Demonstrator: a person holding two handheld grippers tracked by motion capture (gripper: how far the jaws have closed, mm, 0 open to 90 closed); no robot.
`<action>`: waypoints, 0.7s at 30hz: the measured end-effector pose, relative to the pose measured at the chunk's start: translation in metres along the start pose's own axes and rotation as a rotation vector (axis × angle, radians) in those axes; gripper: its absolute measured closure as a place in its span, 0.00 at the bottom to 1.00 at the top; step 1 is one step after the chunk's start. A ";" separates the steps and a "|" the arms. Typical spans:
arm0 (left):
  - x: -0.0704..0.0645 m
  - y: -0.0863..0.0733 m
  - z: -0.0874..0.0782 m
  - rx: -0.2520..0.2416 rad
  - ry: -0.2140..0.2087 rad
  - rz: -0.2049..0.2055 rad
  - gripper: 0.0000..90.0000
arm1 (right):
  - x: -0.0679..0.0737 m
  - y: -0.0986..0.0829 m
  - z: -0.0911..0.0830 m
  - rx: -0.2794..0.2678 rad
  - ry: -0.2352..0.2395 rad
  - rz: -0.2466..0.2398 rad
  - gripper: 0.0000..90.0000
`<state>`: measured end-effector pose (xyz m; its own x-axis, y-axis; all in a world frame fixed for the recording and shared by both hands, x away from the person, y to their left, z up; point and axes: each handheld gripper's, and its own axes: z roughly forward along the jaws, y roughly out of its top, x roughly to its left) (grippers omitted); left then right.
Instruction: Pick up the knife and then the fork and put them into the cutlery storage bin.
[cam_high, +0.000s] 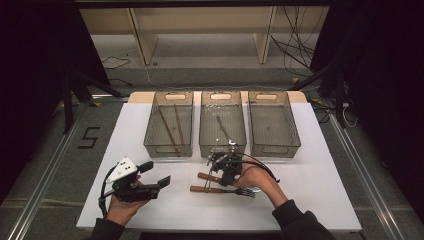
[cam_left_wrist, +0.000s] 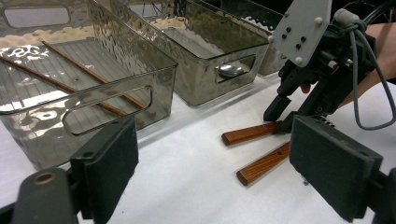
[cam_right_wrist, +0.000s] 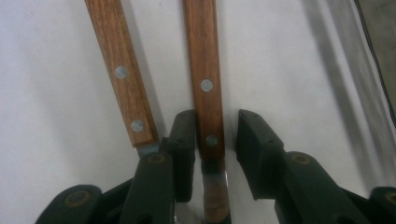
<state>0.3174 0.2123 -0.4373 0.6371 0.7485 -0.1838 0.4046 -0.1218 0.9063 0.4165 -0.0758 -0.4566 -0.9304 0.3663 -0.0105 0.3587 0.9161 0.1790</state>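
Note:
Two wooden-handled utensils lie side by side on the white table. The near one is a fork (cam_high: 245, 191) with its handle (cam_left_wrist: 264, 164) pointing left. My right gripper (cam_high: 223, 167) is down over the far utensil's handle (cam_right_wrist: 204, 70), open, jaws straddling it where wood meets metal. The left jaw touches the wood and a gap remains on the right. The fork's handle (cam_right_wrist: 122, 70) lies just outside that left jaw. My left gripper (cam_high: 156, 173) is held open above the table's front left, holding nothing, facing the right gripper (cam_left_wrist: 282, 119).
Three clear bins stand in a row at the back. The left bin (cam_high: 150, 135) holds two chopsticks (cam_left_wrist: 93, 77), the middle bin (cam_high: 222, 150) holds a spoon (cam_left_wrist: 231, 70), and the right bin (cam_high: 274, 150) looks bare. Cables trail from both grippers.

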 end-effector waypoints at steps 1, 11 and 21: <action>0.000 0.000 0.000 0.000 0.000 0.000 0.17 | 0.000 0.001 0.000 0.002 -0.001 -0.012 0.78; 0.000 0.000 0.000 -0.002 0.000 0.000 0.17 | 0.000 0.010 0.002 0.057 0.013 -0.046 0.85; 0.000 0.000 0.000 -0.002 0.000 -0.001 0.17 | 0.002 0.012 0.001 0.079 0.002 -0.087 0.86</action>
<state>0.3172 0.2124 -0.4372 0.6367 0.7487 -0.1846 0.4039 -0.1199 0.9069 0.4195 -0.0638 -0.4554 -0.9584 0.2848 -0.0211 0.2814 0.9544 0.0995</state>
